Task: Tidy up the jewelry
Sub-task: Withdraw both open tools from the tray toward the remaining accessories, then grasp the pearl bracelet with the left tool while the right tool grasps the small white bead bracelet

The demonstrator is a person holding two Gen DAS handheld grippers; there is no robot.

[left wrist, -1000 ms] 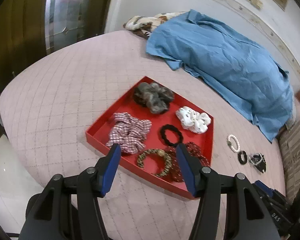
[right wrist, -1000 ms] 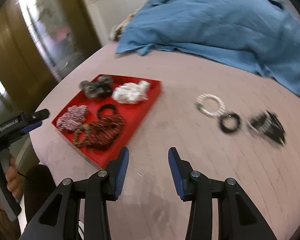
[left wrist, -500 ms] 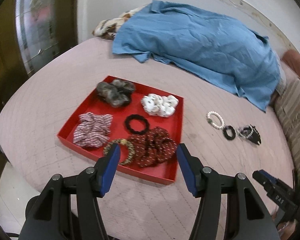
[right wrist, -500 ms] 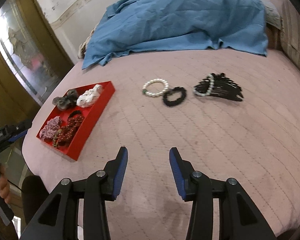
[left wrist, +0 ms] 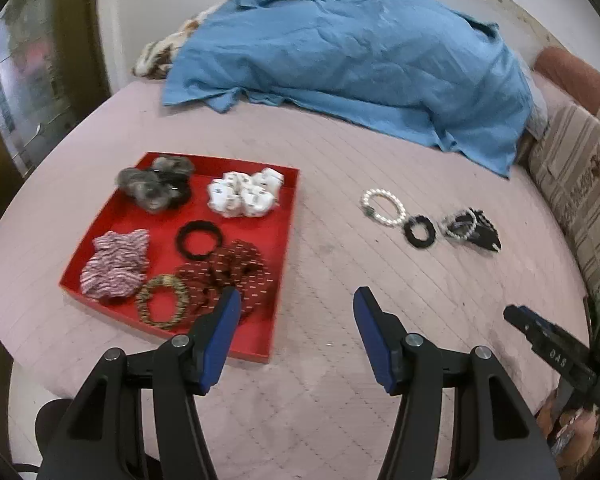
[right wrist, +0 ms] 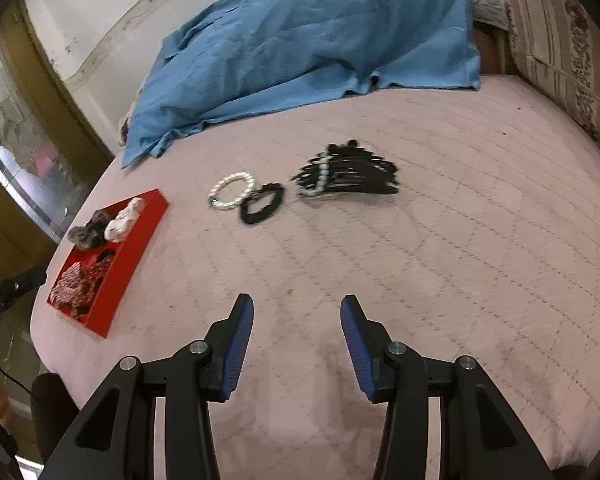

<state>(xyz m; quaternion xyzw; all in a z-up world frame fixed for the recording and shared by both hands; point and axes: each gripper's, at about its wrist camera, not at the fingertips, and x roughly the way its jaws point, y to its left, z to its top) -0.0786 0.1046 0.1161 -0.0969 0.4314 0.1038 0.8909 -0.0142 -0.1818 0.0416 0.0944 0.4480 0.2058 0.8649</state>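
Note:
A red tray (left wrist: 286, 248) on the pink bed holds several scrunchies and hair ties; it also shows in the right wrist view (right wrist: 148, 236). To its right lie a white pearl bracelet (left wrist: 382, 206) (right wrist: 232, 190), a black hair tie (left wrist: 419, 231) (right wrist: 262, 203) and a black hair claw with a second pearl bracelet on it (left wrist: 474, 230) (right wrist: 348, 174). My left gripper (left wrist: 296, 316) is open and empty, near the tray's front right corner. My right gripper (right wrist: 296, 322) is open and empty, well short of the loose jewelry.
A blue shirt (left wrist: 360, 56) (right wrist: 300, 40) lies spread across the back of the bed. A striped pillow (left wrist: 580, 176) (right wrist: 568, 40) sits at the right. The bed's edge (left wrist: 20, 360) drops off at the front left, beside a wooden door frame.
Both views have swung to the right. The left gripper has moved off the tray toward the bed's middle. The right gripper has come closer to the loose jewelry. Both stay open.

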